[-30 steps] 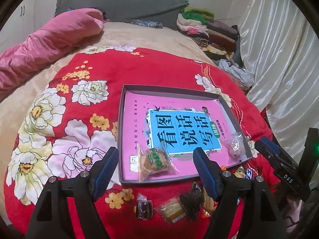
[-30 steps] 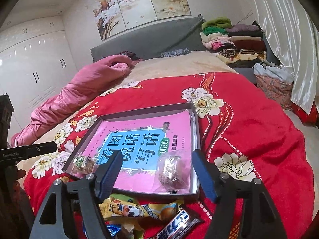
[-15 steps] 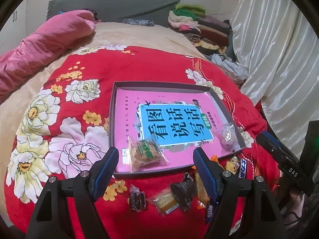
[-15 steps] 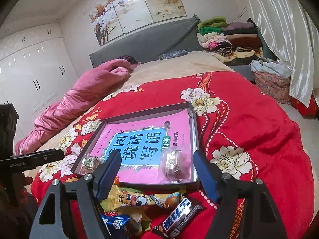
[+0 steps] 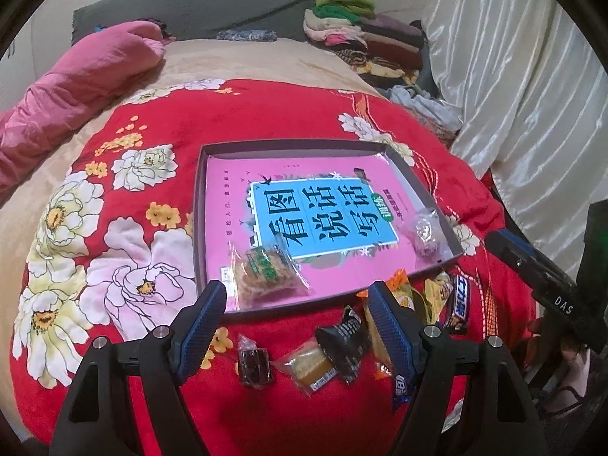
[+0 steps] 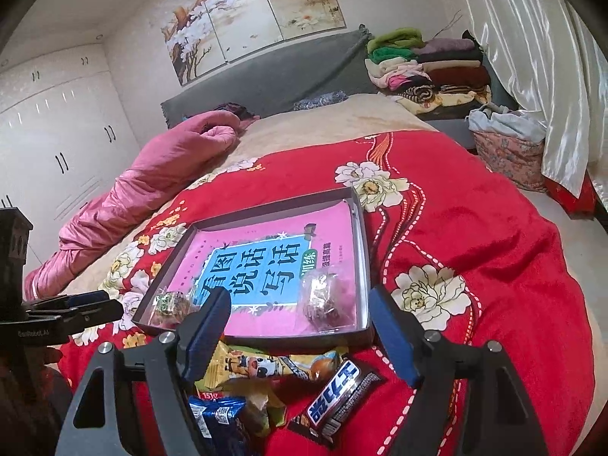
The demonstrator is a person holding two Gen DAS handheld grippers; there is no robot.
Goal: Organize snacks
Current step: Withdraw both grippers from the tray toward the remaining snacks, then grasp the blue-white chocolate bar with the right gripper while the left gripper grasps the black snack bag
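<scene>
A shallow grey box [image 5: 300,146] [image 6: 363,235] lined with a pink book lies on the red flowered blanket. Inside it are a clear-wrapped cookie [image 5: 266,273] [image 6: 169,304] at one near corner and a clear-wrapped sweet [image 5: 425,230] [image 6: 323,300] at the other. Loose snacks lie in front of the box: a dark brown sweet [image 5: 254,364], a yellow cake [image 5: 309,368], a black packet [image 5: 344,336], a yellow packet [image 6: 266,366], a blue packet [image 6: 218,414] and a chocolate bar [image 6: 336,397] [image 5: 458,302]. My left gripper [image 5: 296,317] hangs open over the pile. My right gripper [image 6: 300,326] is open above the yellow packet, holding nothing.
A pink quilt [image 5: 76,79] [image 6: 152,182] lies bunched at the far left of the bed. Folded clothes [image 6: 429,64] are stacked by the grey headboard. A shiny curtain [image 5: 532,76] hangs on the right, with a cloth basket [image 6: 509,148] on the floor below it.
The left gripper's view has drawn back and shifted, bringing more loose snacks and the chocolate bar into sight. The right gripper's view pulled back slightly. Both stayed open and empty.
</scene>
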